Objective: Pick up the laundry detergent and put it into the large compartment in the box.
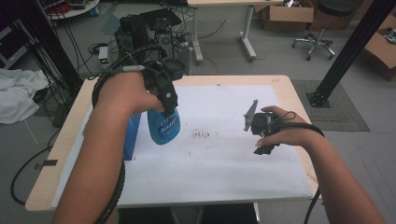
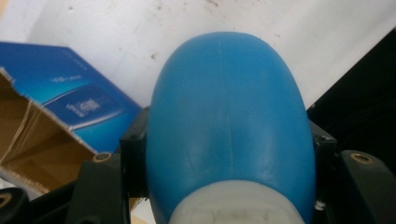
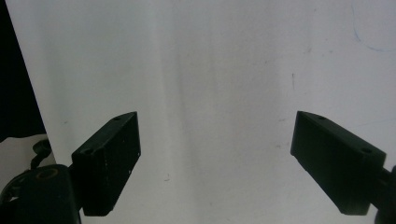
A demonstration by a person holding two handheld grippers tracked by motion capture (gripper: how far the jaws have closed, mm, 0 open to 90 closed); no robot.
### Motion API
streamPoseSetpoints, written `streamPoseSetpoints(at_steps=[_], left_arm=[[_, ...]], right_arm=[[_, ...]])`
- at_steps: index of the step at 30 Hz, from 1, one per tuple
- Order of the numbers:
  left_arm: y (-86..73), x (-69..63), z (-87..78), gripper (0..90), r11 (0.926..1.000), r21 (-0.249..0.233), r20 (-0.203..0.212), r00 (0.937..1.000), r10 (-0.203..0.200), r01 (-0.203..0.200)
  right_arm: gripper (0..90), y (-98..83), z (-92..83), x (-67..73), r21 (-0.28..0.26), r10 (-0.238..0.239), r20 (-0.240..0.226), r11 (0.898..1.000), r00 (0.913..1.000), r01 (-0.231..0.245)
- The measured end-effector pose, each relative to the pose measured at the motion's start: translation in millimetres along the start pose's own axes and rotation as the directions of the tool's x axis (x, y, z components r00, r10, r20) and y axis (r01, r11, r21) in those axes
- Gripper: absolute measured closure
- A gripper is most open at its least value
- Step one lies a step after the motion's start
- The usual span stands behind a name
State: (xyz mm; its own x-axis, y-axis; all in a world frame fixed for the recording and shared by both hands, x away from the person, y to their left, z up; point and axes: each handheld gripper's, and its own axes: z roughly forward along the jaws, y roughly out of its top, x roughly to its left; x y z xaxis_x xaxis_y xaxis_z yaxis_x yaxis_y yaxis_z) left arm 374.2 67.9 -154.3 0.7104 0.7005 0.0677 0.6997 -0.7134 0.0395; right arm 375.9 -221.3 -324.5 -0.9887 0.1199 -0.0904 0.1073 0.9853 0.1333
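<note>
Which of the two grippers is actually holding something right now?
The left gripper, clamped on the blue bottle beside the blue box. The right gripper has its jaws spread wide over the bare white mat.

Lab: cable tangle (image 1: 70,51), equipment rack (image 1: 144,30), cardboard boxes (image 1: 287,14) (floor clutter).

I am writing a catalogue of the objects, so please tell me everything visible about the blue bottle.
The blue bottle looks like smooth, rounded plastic, with a white label and a pale part near the left claw, whose jaws clamp its sides. It hangs bottom-down above the white mat, beside an open blue carton.
</note>
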Motion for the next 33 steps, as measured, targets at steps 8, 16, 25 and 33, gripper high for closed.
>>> streamPoseSetpoints(at_steps=[8,16,25,33], left_arm=[[-10.8,28.1,-24.6,38.4,0.989,-0.002,0.013,0.9889,-0.148,0.148],[-30.1,65.4,-39.6,38.4,0.9497,0.009,0.027,0.9493,-0.313,0.313],[-48.0,96.6,-45.3,38.4,0.8869,0.021,-0.023,0.8871,-0.461,0.461],[-63.9,116.7,-56.2,38.4,0.8371,-0.001,-0.017,0.837,-0.547,0.547]], right_arm=[[15.9,-1.3,-0.2,-1.5,-0.005,-0.003,0.002,1.0,1.0,0.003],[16.0,0.2,0.6,-2.1,-0.005,-0.007,0.002,1.0,1.0,0.007],[15.9,2.6,2.0,-2.5,0.0,-0.003,-0.002,1.0,1.0,0.003],[16.0,6.5,2.8,-3.5,0.003,-0.005,-0.004,1.0,1.0,0.005]])
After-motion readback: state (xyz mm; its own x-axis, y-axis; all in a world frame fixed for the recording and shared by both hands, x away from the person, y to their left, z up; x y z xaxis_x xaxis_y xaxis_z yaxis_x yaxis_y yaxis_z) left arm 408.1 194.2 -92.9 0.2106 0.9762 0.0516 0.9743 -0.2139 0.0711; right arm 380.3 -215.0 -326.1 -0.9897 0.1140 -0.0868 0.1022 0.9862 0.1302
